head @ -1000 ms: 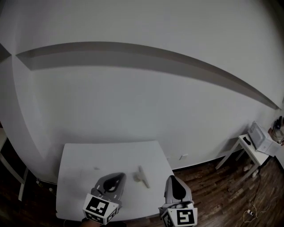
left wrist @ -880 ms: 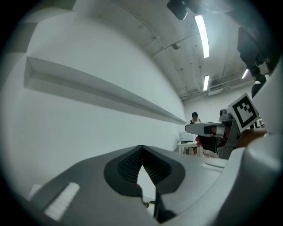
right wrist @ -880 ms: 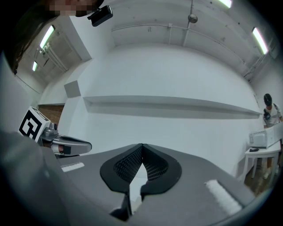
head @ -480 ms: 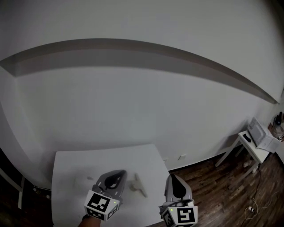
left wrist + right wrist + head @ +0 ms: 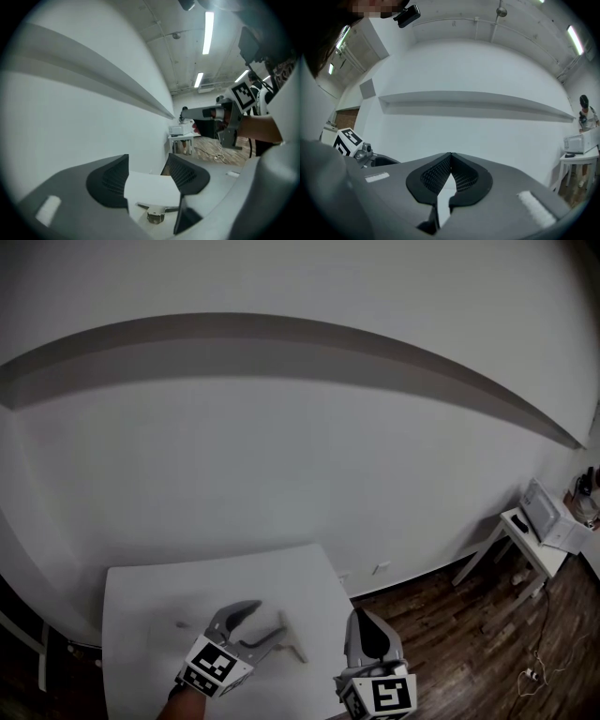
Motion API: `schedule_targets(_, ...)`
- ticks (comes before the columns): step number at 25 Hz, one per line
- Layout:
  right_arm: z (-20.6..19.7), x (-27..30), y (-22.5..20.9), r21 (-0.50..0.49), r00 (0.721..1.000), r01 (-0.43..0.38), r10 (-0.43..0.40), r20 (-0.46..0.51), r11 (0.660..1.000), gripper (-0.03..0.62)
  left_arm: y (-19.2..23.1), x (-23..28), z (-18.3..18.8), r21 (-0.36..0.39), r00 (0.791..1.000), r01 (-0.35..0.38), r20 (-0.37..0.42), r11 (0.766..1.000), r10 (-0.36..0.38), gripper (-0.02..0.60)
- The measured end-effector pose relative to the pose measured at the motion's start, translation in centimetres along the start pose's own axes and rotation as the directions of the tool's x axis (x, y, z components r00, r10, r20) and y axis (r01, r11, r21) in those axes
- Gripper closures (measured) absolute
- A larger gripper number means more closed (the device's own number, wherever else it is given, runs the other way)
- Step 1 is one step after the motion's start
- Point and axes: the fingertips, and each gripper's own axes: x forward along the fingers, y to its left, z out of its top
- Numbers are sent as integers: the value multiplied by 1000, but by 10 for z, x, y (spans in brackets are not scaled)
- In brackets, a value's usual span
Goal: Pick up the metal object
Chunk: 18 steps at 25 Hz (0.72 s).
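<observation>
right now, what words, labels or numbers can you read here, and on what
No readable words or numbers anywhere.
Cubes on the left gripper (jaws opening, metal object between them) and right gripper: square marker patterns only, no letters.
Box on the side table: too small to read.

A white table (image 5: 141, 592) stands near, pushed up against a plain pale wall (image 5: 281, 474). A faint small mark (image 5: 183, 624) shows on its left part, too small to identify. High on the wall a long grey ledge (image 5: 281, 334) runs from left to right. Low on the wall, just right of the table, is a white socket (image 5: 380, 568). Dark wooden floor (image 5: 469, 643) spreads to the right, with a loose cable (image 5: 539, 673) lying on it. Far right, a small white side table (image 5: 525, 540) carries a white box (image 5: 548, 517). Strip lights (image 5: 208, 30) hang from the ceiling, and a person (image 5: 586, 115) stands by the side table.
</observation>
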Motion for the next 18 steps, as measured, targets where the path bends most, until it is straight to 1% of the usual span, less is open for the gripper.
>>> schedule_targets(2,-2,3,0,-2,1000,-5,5,-6,1000,583,-10,9,-18,13,994,96,-51,995,-95,273)
schedule_targets(3,-3,4,0,-2,1000,-8,8,-9,1000,583,-17,15,-28,9,985,152,-82,988,-150,240)
schedule_targets(4,-5,5,-1,-3,1000,-10,10,-13,1000,583,-23,20,-41,4,972,205,-121,979,-203,212)
schedule_targets(5,-8,6,-2,-3,1000,-11,11,-19,1000,583,-29,25,-55,7,954,253,-169,967,-248,186)
schedule_targets(6,-10,7,-3,-2,1000,-11,11,-25,1000,583,-34,30,-69,15,933,294,-221,956,-283,178)
schedule_targets(8,-15,8,-6,1,999,-8,8,-34,1000,583,-39,40,-100,30,889,349,-325,937,-321,173)
schedule_targets(10,-19,7,-9,3,999,-3,3,-42,1000,583,-41,50,-131,24,849,381,-405,924,-339,173)
schedule_targets(12,-22,6,-10,3,999,-1,1,-48,1000,583,-41,61,-158,-18,817,396,-450,918,-361,173)
schedule_targets(14,-23,7,-10,4,999,-1,1,-50,1000,583,-38,72,-186,-64,790,398,-484,915,-377,173)
schedule_targets(16,-23,8,-10,5,999,-2,2,-51,1000,583,-37,80,-205,-79,766,395,-522,915,-376,173)
schedule_targets(18,-23,9,-9,6,999,-4,4,-51,1000,583,-36,87,-216,-87,749,392,-548,916,-373,173)
